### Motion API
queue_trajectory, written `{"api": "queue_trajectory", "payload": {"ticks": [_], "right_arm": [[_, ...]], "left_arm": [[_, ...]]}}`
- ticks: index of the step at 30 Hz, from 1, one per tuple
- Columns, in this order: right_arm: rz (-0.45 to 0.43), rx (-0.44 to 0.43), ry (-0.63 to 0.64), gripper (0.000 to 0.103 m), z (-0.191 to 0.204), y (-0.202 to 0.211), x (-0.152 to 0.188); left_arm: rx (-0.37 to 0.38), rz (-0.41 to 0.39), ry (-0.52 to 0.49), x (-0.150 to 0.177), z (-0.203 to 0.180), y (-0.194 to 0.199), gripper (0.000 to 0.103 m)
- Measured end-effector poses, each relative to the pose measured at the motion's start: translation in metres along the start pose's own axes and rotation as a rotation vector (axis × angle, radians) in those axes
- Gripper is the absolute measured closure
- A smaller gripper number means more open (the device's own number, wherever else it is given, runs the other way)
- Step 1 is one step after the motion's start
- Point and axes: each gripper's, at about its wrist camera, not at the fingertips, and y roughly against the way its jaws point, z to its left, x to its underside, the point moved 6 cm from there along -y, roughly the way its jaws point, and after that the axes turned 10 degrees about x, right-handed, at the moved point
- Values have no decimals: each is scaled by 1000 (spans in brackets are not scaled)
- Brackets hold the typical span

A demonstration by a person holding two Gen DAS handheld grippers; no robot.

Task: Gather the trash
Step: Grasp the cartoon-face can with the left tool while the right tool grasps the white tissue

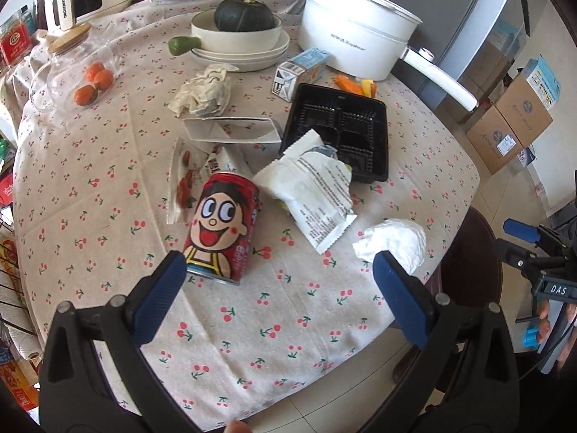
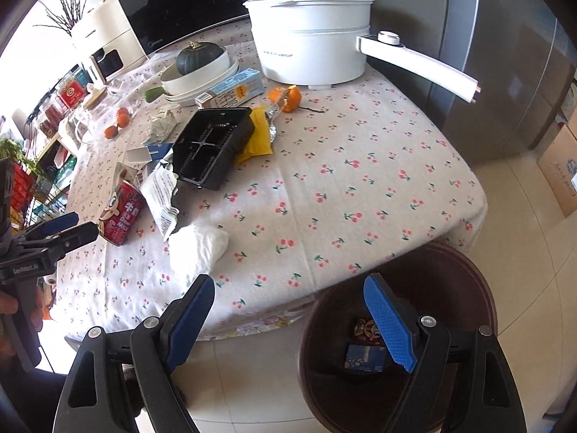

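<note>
While both tools gape, one can [image 1: 218, 229] stands upright.

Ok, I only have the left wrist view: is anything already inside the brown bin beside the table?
Observer: Yes. The right wrist view looks down into the brown bin: a red can and a small blue box lie at the bottom.
Operator: Is the right hand-held gripper carrying anything?
Observer: No. The right hand-held gripper is open and empty, near the bin.
Operator: What is the orange and yellow stuff behind the black tray?
Observer: A yellow wrapper lies against the black tray, and a partly peeled tangerine sits beyond it.
</note>
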Motion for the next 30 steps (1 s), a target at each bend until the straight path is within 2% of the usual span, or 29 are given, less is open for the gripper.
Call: {"api": "queue_trajectory", "payload": {"ticks": [4, 6, 10, 13, 14, 15, 20, 30], "right_arm": [[7, -30, 15, 16, 23, -7, -9], [15, -34, 20, 16, 30, -11, -12], [32, -28, 31, 16, 38, -20, -15], [46, -26, 35, 16, 43, -26, -15], [50, -25, 36, 16, 44, -28, -14], [53, -24, 36, 16, 46, -29, -14], [66, -22, 45, 16, 52, -34, -12], [92, -23, 75, 16, 73, -49, -10]], "left_arm": [[-19, 60, 26, 1, 19, -19, 4], [-18, 83, 39, 2, 25, -29, 10], [-18, 96, 52, -1, 33, -41, 15], [-22, 108, 77, -3, 41, -49, 31], [-21, 114, 88, -2, 43, -51, 42], [-22, 121, 99, -1, 45, -53, 48], [-11, 99, 118, -1, 43, -45, 48], [26, 24, 114, 6, 43, -4, 48]]}}
